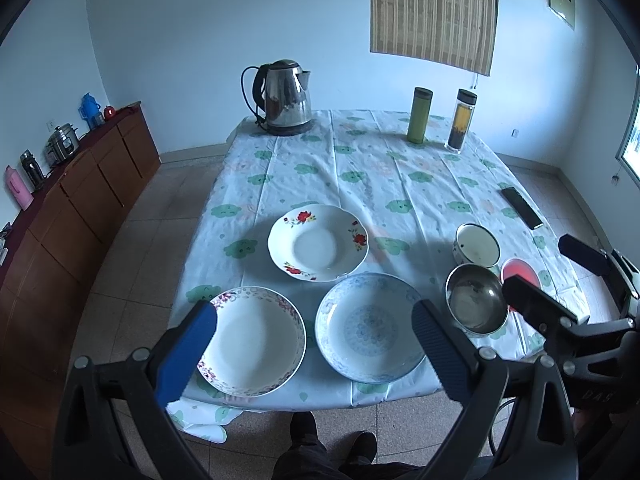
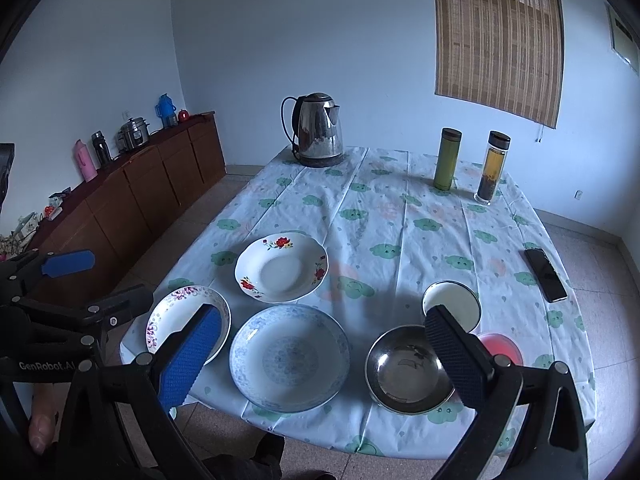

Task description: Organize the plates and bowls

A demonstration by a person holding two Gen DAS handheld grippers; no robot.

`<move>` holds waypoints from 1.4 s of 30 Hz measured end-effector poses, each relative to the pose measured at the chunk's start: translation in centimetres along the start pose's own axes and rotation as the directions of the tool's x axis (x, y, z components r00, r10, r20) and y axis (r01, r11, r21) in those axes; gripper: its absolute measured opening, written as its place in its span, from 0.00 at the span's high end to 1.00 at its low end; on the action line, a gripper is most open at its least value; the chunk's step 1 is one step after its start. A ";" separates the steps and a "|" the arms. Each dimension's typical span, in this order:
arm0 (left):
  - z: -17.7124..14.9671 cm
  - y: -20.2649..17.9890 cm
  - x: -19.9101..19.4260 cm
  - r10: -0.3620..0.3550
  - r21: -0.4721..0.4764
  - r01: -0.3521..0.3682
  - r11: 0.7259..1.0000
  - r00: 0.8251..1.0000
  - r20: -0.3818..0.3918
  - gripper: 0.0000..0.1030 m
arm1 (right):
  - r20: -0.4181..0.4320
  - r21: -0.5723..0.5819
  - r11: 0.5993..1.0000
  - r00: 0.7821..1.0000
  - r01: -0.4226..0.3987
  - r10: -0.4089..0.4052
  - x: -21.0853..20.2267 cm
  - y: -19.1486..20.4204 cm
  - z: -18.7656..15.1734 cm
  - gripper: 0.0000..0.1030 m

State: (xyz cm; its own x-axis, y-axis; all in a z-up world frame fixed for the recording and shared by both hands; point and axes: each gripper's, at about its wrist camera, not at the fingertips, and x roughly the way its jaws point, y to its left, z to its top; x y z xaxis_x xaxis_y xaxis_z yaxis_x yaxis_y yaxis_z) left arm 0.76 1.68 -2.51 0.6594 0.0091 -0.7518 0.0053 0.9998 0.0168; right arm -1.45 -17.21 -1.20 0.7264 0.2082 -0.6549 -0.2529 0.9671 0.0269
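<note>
Both grippers hang above the near edge of a table (image 1: pixel 360 152) covered with a cloud-print cloth, and neither touches anything. The left gripper (image 1: pixel 316 340) has its blue-padded jaws spread wide, framing in its own view the purple-rimmed plate (image 1: pixel 256 344) and the blue-patterned plate (image 1: pixel 370 326), which sit side by side near the table's front edge. The right gripper (image 2: pixel 320 356) is likewise spread wide and empty; in its view the blue-patterned plate (image 2: pixel 290 356) and the steel bowl (image 2: pixel 408 370) lie between its fingers. Behind these two plates, further onto the table, is the red-flowered plate (image 1: pixel 318 242), apart from both. To the right, the steel bowl (image 1: pixel 476 304) stands near the front edge, with a white bowl (image 1: pixel 476 244) with a dark rim just behind it and a small red bowl (image 1: pixel 520 276) just beside it on the far right. All six dishes lie separately, none stacked. At the far end of the table stand a kettle (image 1: pixel 286 98), a green flask (image 1: pixel 420 116) and a glass bottle (image 1: pixel 462 120); a phone (image 1: pixel 522 208) lies near the right edge. A wooden sideboard (image 1: pixel 80 200) runs along the left wall.
</note>
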 end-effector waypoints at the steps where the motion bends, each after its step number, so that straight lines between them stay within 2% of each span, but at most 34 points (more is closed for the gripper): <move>1: 0.0 0.0 0.1 0.000 0.000 0.000 1.000 1.000 0.000 0.03 | 0.001 0.001 1.000 1.000 0.001 -0.001 0.0 0.0 0.0 0.01; 8: -0.4 -0.4 0.8 0.002 0.002 -0.002 1.000 1.000 -0.014 0.03 | -0.008 0.009 1.000 1.000 -0.006 0.006 0.7 -0.3 -0.1 0.01; 12: -0.9 -0.3 1.7 0.011 -0.010 -0.012 1.000 0.999 -0.035 0.03 | -0.035 0.046 0.996 0.997 -0.071 0.073 1.5 -0.5 -0.3 0.01; 14: -0.8 -0.1 2.3 0.019 -0.022 -0.020 1.000 0.998 -0.053 0.03 | -0.050 0.042 0.996 0.996 -0.077 0.079 2.0 -0.1 -0.3 0.01; 21: -0.9 2.9 3.6 0.036 -0.094 -0.047 0.994 0.992 -0.122 0.03 | -0.107 0.041 0.988 0.983 -0.147 0.151 4.4 1.4 -0.6 0.01; 26: -1.9 5.8 5.1 0.066 -0.150 -0.094 0.984 0.981 -0.183 0.03 | -0.164 0.031 0.977 0.964 -0.209 0.211 6.8 3.3 -0.8 0.02; 29: -2.3 7.8 6.0 0.081 -0.185 -0.121 0.975 0.974 -0.212 0.04 | -0.203 0.013 0.971 0.951 -0.237 0.235 8.2 4.7 -1.0 0.09; 36: -3.3 12.0 8.6 0.083 -0.245 -0.153 0.957 0.958 -0.274 0.04 | -0.257 -0.039 0.965 0.936 -0.259 0.241 11.4 7.3 -0.7 0.10; 39: -4.0 13.2 10.1 0.089 -0.248 -0.169 0.954 0.948 -0.305 0.05 | -0.280 -0.058 0.961 0.928 -0.272 0.246 13.0 8.3 -0.7 0.19; 42: -4.9 14.7 12.1 0.077 -0.263 -0.177 0.948 0.934 -0.350 0.08 | -0.316 -0.081 0.960 0.920 -0.270 0.232 14.9 9.3 -1.1 0.21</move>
State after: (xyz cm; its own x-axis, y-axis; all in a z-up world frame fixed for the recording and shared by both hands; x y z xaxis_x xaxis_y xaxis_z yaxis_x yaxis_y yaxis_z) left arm 5.15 16.53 -14.62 0.3532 0.0910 -0.9311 -0.3098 0.9505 -0.0246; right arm 6.30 -5.25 -11.58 0.4079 0.3701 -0.8347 -0.4903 0.8600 0.1417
